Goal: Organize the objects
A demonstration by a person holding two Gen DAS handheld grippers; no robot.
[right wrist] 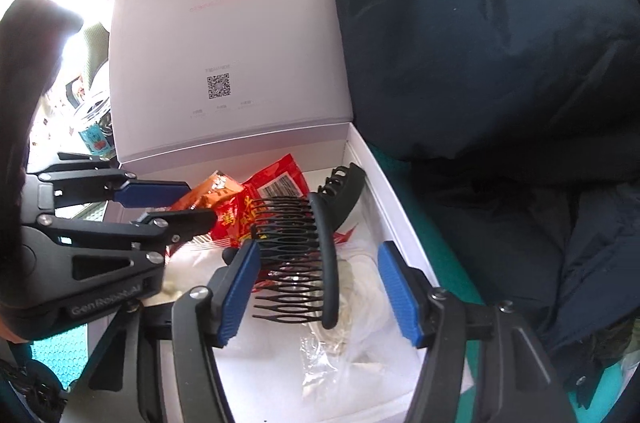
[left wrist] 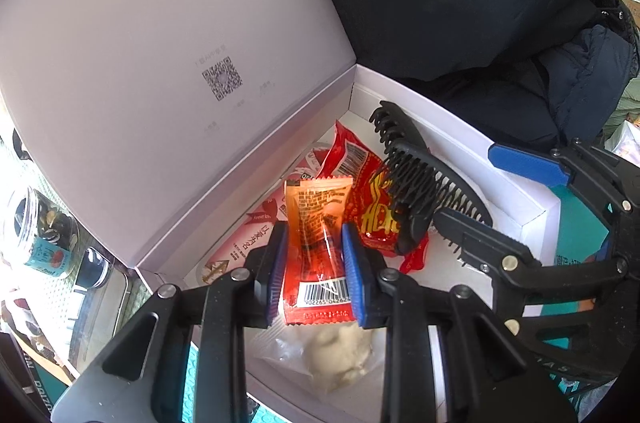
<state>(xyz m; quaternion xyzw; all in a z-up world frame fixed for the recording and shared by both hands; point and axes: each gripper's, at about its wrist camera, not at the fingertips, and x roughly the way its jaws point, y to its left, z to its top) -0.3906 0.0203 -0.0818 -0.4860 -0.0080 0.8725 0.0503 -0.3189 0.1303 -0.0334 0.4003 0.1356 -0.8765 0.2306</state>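
Observation:
A white box [left wrist: 516, 191] with its lid [left wrist: 160, 43] raised holds snacks and a black hair clip. My left gripper [left wrist: 314, 275] is shut on an orange snack packet [left wrist: 316, 223] and holds it over the box. A red snack packet [left wrist: 360, 179] lies under the black comb-like hair clip [left wrist: 424, 183]. In the right wrist view my right gripper [right wrist: 320, 287] is open, with the hair clip [right wrist: 312, 255] between its blue pads [right wrist: 400, 295]. Whether the clip touches a pad is unclear. The left gripper [right wrist: 192, 203] shows at left there.
A dark blue jacket [right wrist: 500, 63] lies just right of the box. A clear bag with a pale bun [left wrist: 340, 355] lies in the box's near part. A small jar [left wrist: 44, 235] stands left of the box. Teal matting [right wrist: 60, 355] lies under the box.

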